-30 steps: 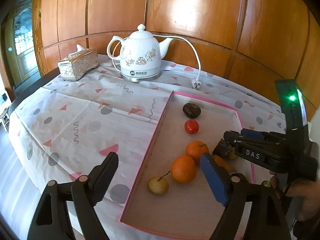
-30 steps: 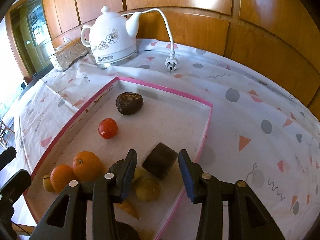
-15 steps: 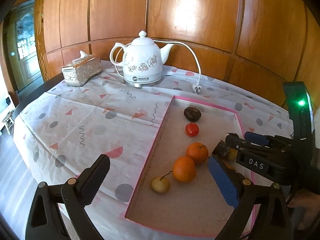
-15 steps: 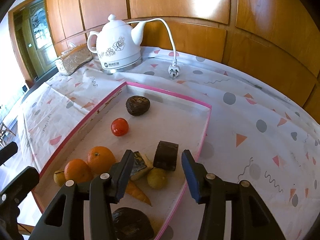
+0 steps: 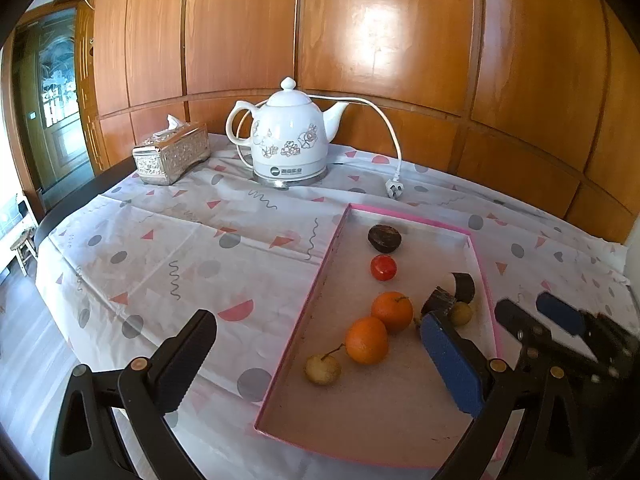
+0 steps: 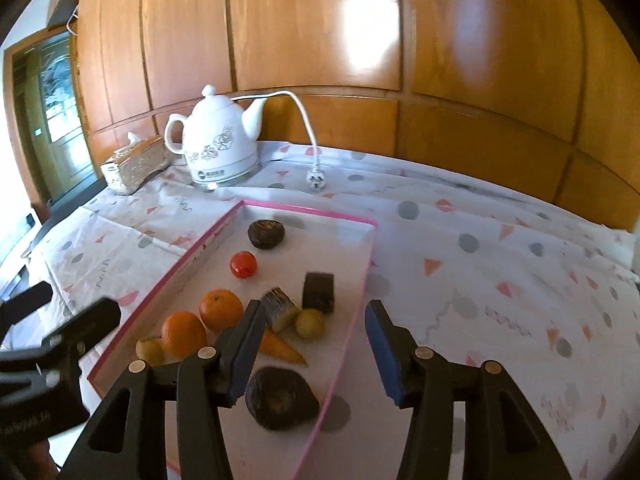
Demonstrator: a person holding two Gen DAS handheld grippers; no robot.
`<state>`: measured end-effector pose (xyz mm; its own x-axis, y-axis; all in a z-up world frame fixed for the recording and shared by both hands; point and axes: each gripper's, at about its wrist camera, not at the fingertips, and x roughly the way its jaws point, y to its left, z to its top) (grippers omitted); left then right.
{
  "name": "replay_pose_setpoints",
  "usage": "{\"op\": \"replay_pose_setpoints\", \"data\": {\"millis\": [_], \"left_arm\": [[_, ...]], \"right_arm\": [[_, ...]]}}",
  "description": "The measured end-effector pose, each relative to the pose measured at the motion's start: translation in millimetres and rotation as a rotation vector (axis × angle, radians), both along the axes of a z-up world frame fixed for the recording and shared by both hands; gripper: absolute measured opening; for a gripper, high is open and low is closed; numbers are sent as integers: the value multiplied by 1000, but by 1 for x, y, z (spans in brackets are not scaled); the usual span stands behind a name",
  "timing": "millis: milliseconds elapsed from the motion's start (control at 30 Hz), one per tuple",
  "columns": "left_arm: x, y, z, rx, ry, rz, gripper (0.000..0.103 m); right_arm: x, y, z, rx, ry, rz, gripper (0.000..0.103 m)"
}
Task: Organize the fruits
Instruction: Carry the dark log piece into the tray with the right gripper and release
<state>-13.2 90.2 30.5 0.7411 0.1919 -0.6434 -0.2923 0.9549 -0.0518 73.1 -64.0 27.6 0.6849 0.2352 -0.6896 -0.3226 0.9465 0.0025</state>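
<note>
A pink-rimmed tray holds the food. In a row lie a dark round fruit, a small red tomato, two oranges and a small yellow fruit with a stem. On the right side lie dark brown blocks, a yellow ball, a carrot and a big dark fruit. My left gripper is open and empty above the tray's near end. My right gripper is open and empty above the tray's right rim.
A white floral kettle with a loose cord and plug stands at the back. A silver tissue box sits to its left. The patterned cloth covers the table. Wood panelling rises behind.
Both grippers have pulled back and up from the tray, so more of it shows. The right gripper has opened wider and left the dark block lying in the tray.
</note>
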Motion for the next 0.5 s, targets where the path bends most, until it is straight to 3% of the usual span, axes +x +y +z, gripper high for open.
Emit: {"op": "replay_pose_setpoints", "data": {"millis": [500], "left_arm": [[-8, -10, 5, 27, -26, 5, 103]], "right_arm": [[-18, -18, 1, 14, -10, -33, 53]]}}
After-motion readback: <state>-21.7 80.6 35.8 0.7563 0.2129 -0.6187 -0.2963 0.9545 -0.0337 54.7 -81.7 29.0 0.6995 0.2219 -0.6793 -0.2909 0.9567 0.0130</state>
